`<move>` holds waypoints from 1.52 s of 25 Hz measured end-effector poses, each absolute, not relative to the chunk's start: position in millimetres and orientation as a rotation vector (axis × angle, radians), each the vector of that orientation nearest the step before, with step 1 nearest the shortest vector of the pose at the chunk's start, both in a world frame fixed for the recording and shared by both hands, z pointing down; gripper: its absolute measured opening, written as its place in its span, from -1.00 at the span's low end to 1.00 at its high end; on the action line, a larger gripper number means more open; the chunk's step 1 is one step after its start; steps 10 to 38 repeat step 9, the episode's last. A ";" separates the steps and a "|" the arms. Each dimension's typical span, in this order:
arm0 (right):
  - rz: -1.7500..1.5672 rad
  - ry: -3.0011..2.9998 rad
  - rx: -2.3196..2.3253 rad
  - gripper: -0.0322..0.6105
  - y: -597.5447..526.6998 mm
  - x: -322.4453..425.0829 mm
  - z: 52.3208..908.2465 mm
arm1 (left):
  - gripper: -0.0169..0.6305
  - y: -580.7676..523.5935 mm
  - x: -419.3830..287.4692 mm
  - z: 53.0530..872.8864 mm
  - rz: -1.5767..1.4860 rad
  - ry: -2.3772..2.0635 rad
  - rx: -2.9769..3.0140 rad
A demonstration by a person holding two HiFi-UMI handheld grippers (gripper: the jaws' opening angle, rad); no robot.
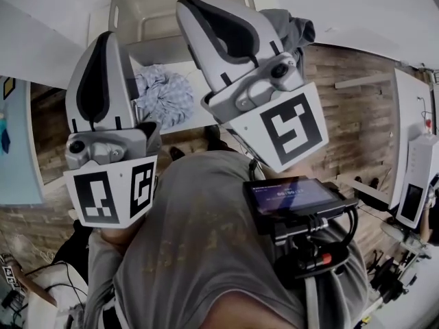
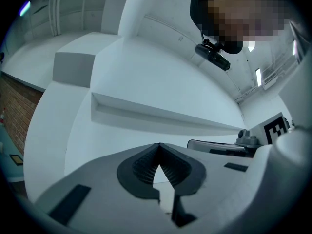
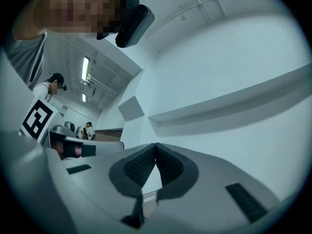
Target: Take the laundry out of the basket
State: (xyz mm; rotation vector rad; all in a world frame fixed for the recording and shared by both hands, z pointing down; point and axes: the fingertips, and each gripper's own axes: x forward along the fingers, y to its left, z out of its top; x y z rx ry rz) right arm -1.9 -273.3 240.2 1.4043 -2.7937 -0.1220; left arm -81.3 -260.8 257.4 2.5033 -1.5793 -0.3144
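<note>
In the head view a pale laundry basket (image 1: pixel 137 5) stands at the top, on a white table. A blue-and-white patterned cloth (image 1: pixel 164 96) lies just in front of it, and a dark grey garment (image 1: pixel 296 29) is bunched at the basket's right. Both grippers are raised close to the head camera, well above the laundry. My left gripper (image 1: pixel 104 40) (image 2: pixel 159 144) is shut, tips touching, with nothing between them. My right gripper (image 1: pixel 188 2) (image 3: pixel 156 144) is shut and empty too. Both gripper views look up at a white wall and ceiling, with no laundry in them.
A device with a small screen (image 1: pixel 295 196) hangs on the person's chest over a grey shirt. Wooden floor surrounds the table. White equipment (image 1: pixel 418 177) stands at the right edge. Other people (image 3: pixel 51 84) stand far off in the right gripper view.
</note>
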 end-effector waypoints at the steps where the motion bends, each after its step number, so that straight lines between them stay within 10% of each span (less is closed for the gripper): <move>1: -0.148 -2.793 1.408 -0.88 -269.6 -2.9 231.6 | -0.92 -257.6 -81.6 250.2 -0.329 -1.577 2.514; 38: -0.197 -2.793 1.417 -0.88 -254.4 -11.1 208.2 | -0.92 -244.5 -86.4 228.5 -0.359 -1.568 2.543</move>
